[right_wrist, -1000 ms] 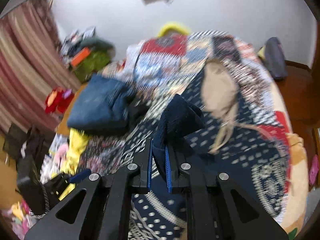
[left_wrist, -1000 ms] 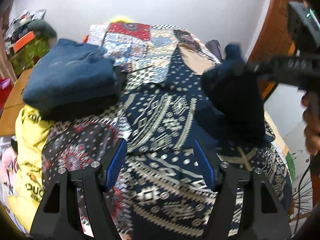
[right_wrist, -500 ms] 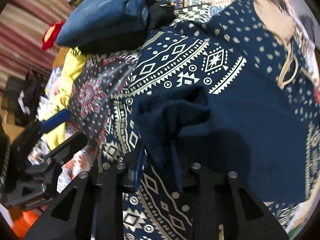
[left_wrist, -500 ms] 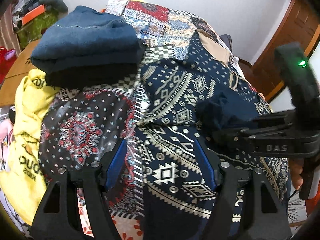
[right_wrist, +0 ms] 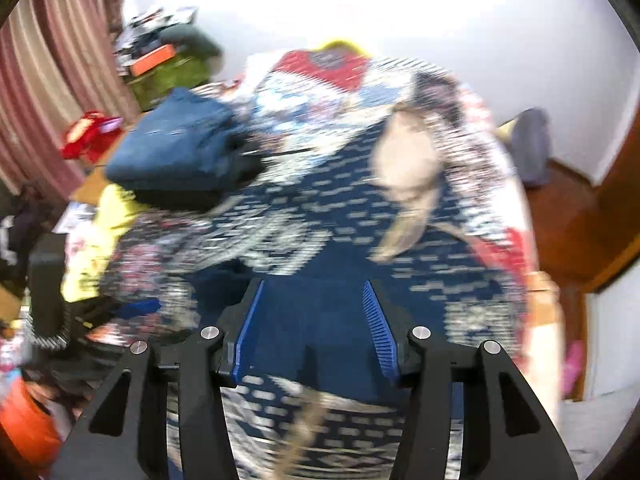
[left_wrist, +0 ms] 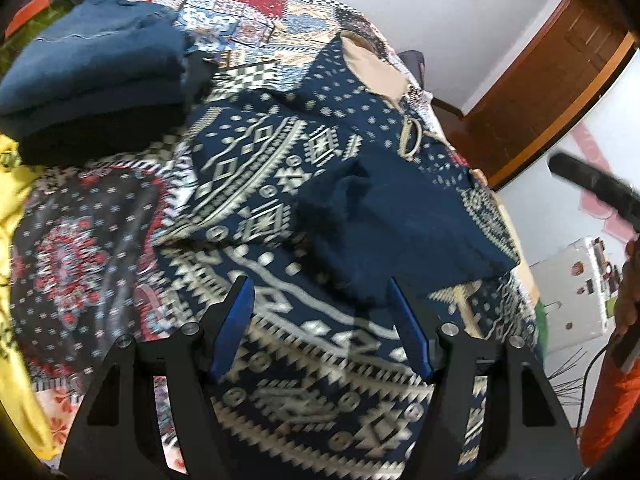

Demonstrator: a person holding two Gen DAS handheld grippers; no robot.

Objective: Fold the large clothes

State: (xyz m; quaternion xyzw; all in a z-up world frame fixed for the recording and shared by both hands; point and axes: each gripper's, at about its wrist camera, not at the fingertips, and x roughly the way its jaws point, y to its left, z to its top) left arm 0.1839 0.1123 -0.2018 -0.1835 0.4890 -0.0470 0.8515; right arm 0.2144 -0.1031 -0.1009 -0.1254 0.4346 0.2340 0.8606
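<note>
A navy hoodie with a white geometric print (left_wrist: 256, 160) lies spread on the bed, its beige-lined hood (left_wrist: 372, 68) at the far end. One plain navy sleeve (left_wrist: 384, 220) lies folded across its middle. My left gripper (left_wrist: 320, 308) is open just above the hoodie's near hem, empty. My right gripper (right_wrist: 312, 312) is open and empty above the hoodie (right_wrist: 320, 320); this view is blurred. The right gripper's body (left_wrist: 592, 184) shows at the right edge of the left wrist view.
A stack of folded dark blue clothes (left_wrist: 96, 76) sits at the bed's far left. A yellow garment (left_wrist: 12, 216) hangs off the left side. A patchwork bedspread (left_wrist: 256, 12) covers the bed. A wooden door (left_wrist: 560, 80) and a white box (left_wrist: 576, 292) stand on the right.
My right gripper carried the sleeve across the hoodie, let it go and pulled back, now open. My left gripper moved lower toward the hem and stayed open.
</note>
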